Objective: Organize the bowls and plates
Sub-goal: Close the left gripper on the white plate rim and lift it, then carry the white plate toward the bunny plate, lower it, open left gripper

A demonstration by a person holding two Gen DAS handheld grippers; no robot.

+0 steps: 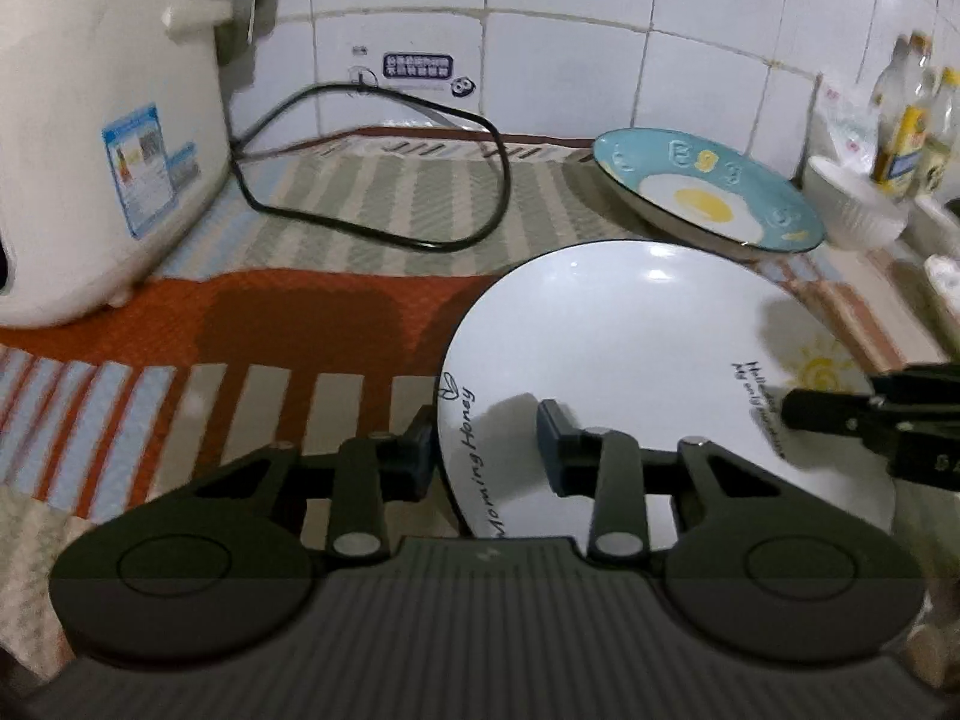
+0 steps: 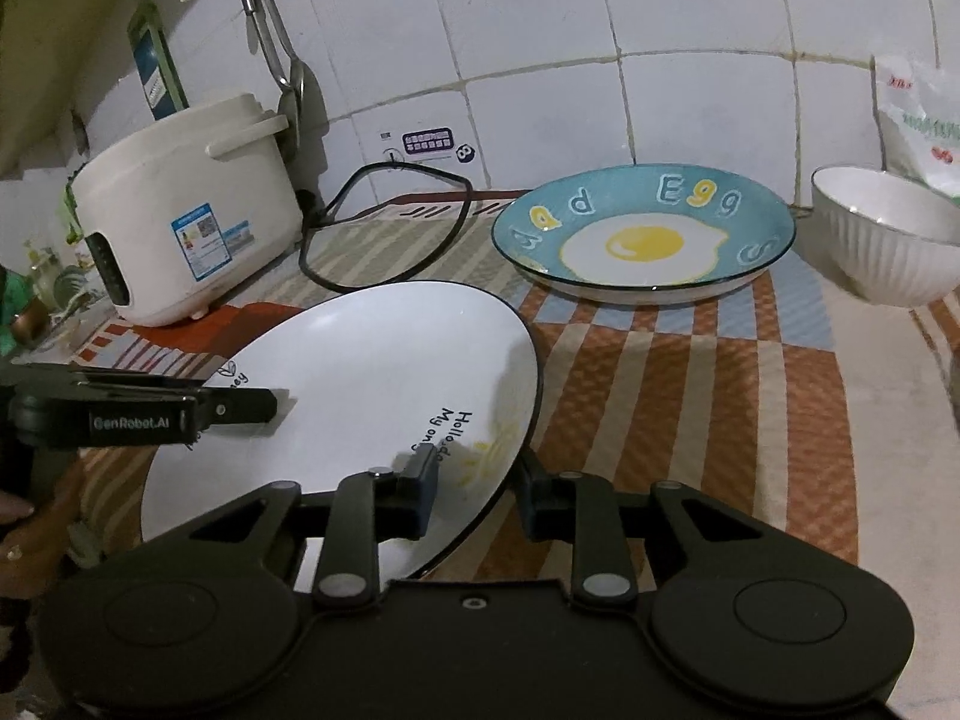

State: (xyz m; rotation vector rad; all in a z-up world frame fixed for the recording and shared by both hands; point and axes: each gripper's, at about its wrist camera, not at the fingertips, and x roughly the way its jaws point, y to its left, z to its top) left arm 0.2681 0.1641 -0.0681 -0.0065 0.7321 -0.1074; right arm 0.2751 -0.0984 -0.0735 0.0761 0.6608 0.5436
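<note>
White plate is pinched at opposite rims by our left tool and right tool, both closed on it, so it stays balanced; it lies on the tabletop just before the egg plate.

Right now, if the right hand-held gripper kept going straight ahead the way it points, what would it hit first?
The right hand-held gripper already straddles the white plate's rim. Straight on, it would probably reach the blue egg plate first, though depth is unclear.
</note>
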